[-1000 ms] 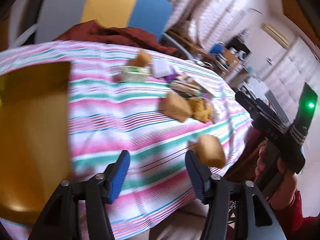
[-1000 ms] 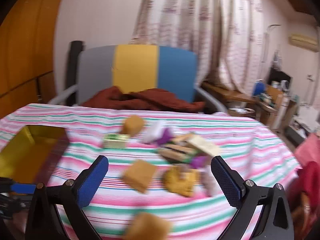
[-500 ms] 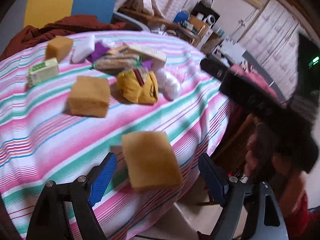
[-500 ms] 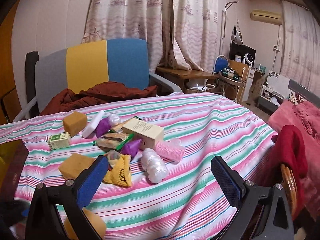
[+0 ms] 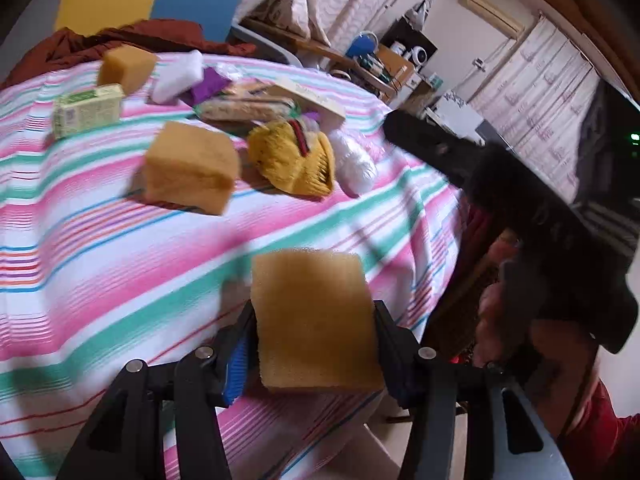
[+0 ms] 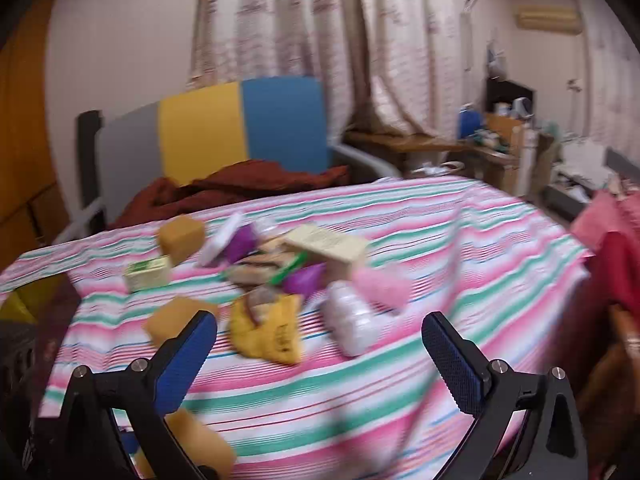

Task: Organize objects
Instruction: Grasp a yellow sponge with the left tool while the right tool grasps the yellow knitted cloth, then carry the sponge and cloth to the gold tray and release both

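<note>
A yellow sponge [image 5: 316, 320] lies near the front edge of the striped tablecloth [image 5: 100, 240]. My left gripper [image 5: 312, 316] has it between its jaws, which are closing, and both pads touch its sides. The same sponge [image 6: 204, 452] shows at the bottom left of the right wrist view. My right gripper [image 6: 318, 320] hangs open over the cloth, short of a yellow pouch [image 6: 268, 332] and a white roll [image 6: 352, 320], holding nothing. A hand [image 5: 500, 320] carries it at the table's right edge.
Further back lie a second sponge [image 5: 190, 168], a third sponge [image 5: 126, 64], a green-white box [image 5: 88, 110], a beige carton [image 5: 308, 96], purple packets [image 5: 208, 86] and a pink roll [image 6: 382, 288]. A gold tray [image 6: 16, 304] sits far left. A chair [image 6: 240, 128] with red cloth stands behind.
My left gripper swung right, away from the gold tray, came down over the front sponge with jaws wide, then closed around it. The right gripper dipped and rolled slightly.
</note>
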### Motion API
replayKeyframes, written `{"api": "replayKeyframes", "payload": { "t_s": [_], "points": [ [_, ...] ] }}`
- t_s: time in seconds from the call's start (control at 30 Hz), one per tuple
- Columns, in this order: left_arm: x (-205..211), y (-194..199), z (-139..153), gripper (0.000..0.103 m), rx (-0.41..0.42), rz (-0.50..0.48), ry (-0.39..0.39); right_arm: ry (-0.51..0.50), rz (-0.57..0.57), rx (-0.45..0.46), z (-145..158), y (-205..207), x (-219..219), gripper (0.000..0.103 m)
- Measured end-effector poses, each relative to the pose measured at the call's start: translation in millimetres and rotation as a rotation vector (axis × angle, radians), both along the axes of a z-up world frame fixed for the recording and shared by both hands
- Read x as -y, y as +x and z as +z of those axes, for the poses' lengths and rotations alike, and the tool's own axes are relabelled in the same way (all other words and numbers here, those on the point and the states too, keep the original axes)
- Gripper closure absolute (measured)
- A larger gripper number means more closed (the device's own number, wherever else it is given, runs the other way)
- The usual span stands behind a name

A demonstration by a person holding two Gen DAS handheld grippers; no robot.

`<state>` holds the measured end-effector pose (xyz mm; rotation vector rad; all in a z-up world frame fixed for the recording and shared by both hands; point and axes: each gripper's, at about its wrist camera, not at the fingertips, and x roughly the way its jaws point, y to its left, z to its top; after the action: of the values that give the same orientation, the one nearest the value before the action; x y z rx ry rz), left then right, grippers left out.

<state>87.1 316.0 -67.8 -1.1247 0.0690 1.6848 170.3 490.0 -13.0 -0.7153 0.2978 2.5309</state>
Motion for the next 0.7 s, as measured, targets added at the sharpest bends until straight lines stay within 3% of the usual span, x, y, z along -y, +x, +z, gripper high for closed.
{"api": "replayKeyframes", "payload": {
  "t_s": [0.17, 0.27, 0.37, 0.43, 0.5, 0.67, 0.7],
  "points": [
    [24.7, -9.7, 13.7, 0.048, -0.062, 0.064, 0.034, -0.087, 0.027, -0.004, -14.1, -26.7, -4.9, 0.0],
    [42.8, -17.3, 17.9, 0.048, -0.11, 0.123, 0.023, -0.081, 0.006, 0.028, -22.4, -46.3, -9.6, 0.005],
    [55.1, -29.0, 12.0, 0.048, -0.094, 0.177, 0.016, -0.06, -0.001, 0.061, -32.8, -67.4, -10.6, 0.007],
    [60.3, -34.7, 7.5, 0.048, -0.093, 0.198, 0.005, -0.06, -0.007, 0.091, -39.5, -76.5, -11.9, 0.01],
    [60.2, -36.6, 2.6, 0.048, -0.101, 0.209, -0.006, -0.076, -0.022, 0.127, -49.8, -86.4, -14.3, 0.022],
    [59.3, -39.1, -6.5, 0.046, -0.123, 0.219, -0.017, -0.134, -0.05, 0.147, -68.2, -90.9, -25.0, 0.027],
    [59.5, -39.0, -6.8, 0.045, -0.127, 0.218, -0.017, -0.146, -0.039, 0.143, -70.6, -90.7, -26.1, 0.035]
  ]
}}
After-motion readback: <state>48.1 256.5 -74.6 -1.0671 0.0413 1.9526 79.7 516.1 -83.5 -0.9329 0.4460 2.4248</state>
